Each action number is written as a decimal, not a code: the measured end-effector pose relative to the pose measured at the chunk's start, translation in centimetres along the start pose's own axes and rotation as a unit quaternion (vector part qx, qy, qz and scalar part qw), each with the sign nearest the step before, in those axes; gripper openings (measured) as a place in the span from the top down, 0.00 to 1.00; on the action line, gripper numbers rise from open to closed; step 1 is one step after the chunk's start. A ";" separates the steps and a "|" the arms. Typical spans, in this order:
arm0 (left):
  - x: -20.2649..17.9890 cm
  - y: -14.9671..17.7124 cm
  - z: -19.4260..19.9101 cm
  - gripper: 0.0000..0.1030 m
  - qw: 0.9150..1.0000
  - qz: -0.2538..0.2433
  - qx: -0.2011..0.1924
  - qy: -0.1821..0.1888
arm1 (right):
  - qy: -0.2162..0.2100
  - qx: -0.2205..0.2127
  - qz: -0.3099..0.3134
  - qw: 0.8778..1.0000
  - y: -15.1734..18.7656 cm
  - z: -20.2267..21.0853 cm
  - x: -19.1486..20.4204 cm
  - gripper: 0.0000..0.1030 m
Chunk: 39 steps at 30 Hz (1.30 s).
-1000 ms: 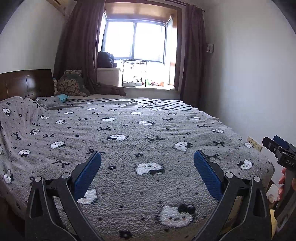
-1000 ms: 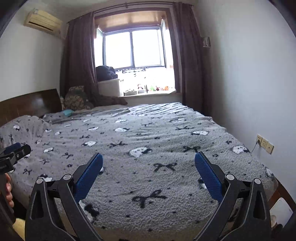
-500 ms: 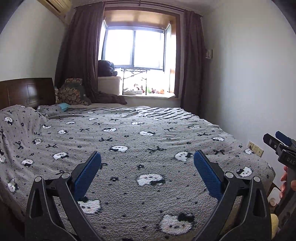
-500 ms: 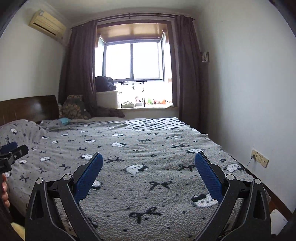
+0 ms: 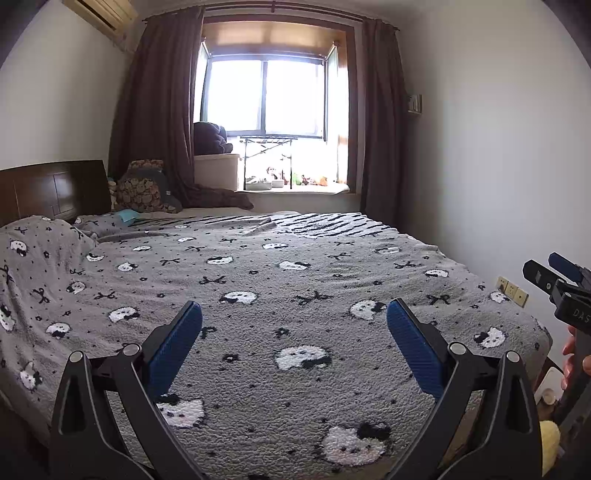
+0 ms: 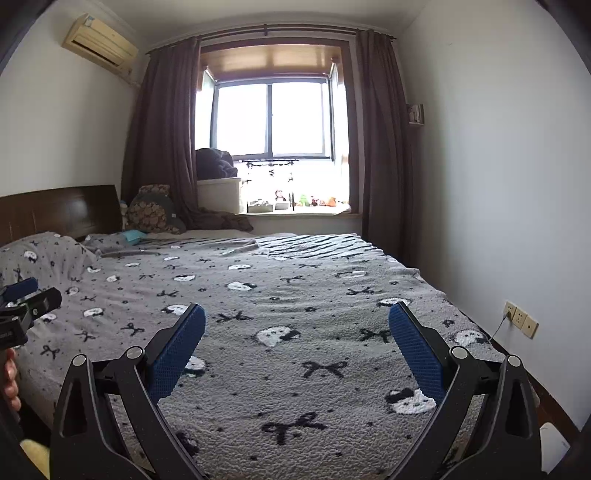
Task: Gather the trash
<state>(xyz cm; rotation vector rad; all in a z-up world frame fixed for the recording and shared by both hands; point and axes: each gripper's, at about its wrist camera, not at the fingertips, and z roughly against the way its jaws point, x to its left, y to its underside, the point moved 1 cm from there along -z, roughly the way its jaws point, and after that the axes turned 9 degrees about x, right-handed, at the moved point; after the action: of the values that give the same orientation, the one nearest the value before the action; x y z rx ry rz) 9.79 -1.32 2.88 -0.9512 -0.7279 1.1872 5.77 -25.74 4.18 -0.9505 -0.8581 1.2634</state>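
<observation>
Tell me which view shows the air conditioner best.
The right wrist view: the air conditioner shows whole, high on the wall left of the curtain. The left wrist view catches only its lower edge, cut off by the frame's top.

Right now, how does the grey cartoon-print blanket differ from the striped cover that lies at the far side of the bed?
The grey blanket has white cat faces and black bows; the striped cover has black and white stripes. The blanket covers most of the bed, the striped cover only a far part near the window. The blanket also goes over a bump at the headboard; the cover lies flat. Both are on the same bed.
</observation>
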 end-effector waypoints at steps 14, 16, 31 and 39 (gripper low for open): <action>-0.2 0.0 0.1 0.08 1.000 -0.004 -0.001 -0.001 | -0.006 0.000 -0.002 1.000 -0.1 0.0 0.2 0.03; -0.3 -0.1 0.2 0.08 1.000 -0.005 -0.002 -0.002 | -0.007 0.000 -0.003 1.000 -0.2 0.0 0.3 0.03; -0.3 -0.1 0.0 0.08 1.000 -0.009 0.000 -0.002 | -0.009 0.003 -0.005 1.000 -0.1 0.1 0.4 0.03; 0.0 -0.2 -0.1 0.08 1.000 -0.006 -0.001 -0.006 | -0.008 0.004 -0.006 1.000 0.0 0.0 0.5 0.03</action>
<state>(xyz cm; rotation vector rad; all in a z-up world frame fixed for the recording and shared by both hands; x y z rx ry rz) 9.92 -1.35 3.02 -0.9404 -0.7427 1.1825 5.82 -25.19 4.21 -0.9281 -0.8696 1.2643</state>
